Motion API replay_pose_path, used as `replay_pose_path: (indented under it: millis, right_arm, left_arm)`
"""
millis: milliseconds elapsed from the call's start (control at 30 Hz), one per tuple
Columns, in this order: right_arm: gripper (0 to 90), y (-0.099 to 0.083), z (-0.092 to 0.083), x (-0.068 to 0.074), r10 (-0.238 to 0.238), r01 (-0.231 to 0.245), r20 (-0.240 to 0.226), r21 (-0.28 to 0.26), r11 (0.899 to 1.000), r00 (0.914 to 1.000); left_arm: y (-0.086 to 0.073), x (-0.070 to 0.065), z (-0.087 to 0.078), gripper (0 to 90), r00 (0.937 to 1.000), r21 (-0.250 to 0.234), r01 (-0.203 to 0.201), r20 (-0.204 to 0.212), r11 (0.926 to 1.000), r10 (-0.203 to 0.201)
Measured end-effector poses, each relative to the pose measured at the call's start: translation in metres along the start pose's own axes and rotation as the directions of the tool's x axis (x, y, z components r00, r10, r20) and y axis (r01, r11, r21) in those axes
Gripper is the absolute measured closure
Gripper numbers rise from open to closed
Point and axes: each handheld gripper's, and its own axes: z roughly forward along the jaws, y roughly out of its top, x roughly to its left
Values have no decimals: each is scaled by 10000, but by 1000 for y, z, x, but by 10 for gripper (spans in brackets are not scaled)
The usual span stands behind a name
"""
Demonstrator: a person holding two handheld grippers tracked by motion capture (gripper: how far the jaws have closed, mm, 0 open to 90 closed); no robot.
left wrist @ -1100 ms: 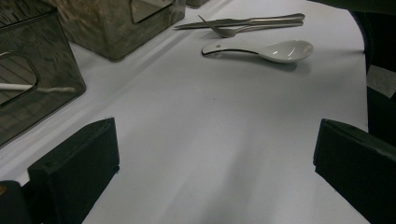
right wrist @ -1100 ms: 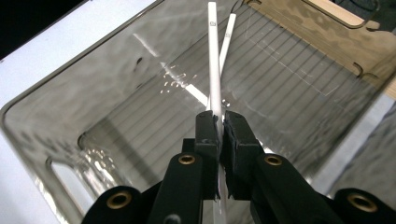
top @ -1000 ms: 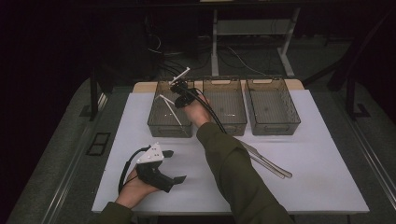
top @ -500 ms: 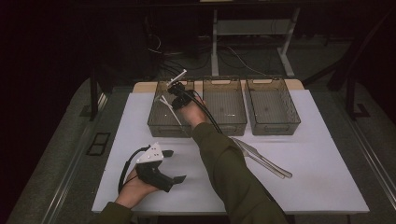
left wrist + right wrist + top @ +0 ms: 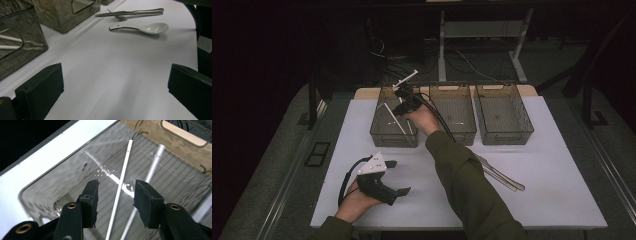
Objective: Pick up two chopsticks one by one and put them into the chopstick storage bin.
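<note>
My right gripper [image 5: 401, 105] hangs over the left clear bin [image 5: 382, 134] and points down into it. Its jaws have just been opening and now stand apart. A thin white chopstick [image 5: 119, 187] lies between them, and neither pad touches it. A second white stick [image 5: 152, 166] lies blurred beside it on the bin's floor. A white stick [image 5: 395, 120] lies slanted inside that bin. My left gripper [image 5: 398, 176] rests on the white mat at the front left, with its jaws [image 5: 113, 82] wide open and nothing between them.
Two more clear bins [image 5: 453, 115] [image 5: 504, 114] stand in a row to the right of the first. A white spoon [image 5: 150, 27], a fork and a knife [image 5: 130, 12] lie on the mat [image 5: 557, 165] right of my forearm. Another white stick [image 5: 406, 79] slants above the left bin's back rim.
The right hand has shifted slightly over the left bin. The left hand and its gripper have not moved.
</note>
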Motion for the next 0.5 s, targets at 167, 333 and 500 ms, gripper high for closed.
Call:
replay_pose_path:
  millis: [167,333,500]
  right_arm:
    - [461,-5,-17,-1,-106,97,-265,-350,9993,9996]
    - [426,-17,-37,-3,-450,408,-645,-657,9970,9969]
    - [412,-35,-57,-12,-520,416,-1054,-980,9943,9931]
  left_arm:
    - [0,1,0,0,10000,38,-34,-35,10000,34]
    - [-1,1,0,0,10000,75,15,-47,10000,-14]
    - [-1,2,0,0,10000,117,5,-84,9999,-4]
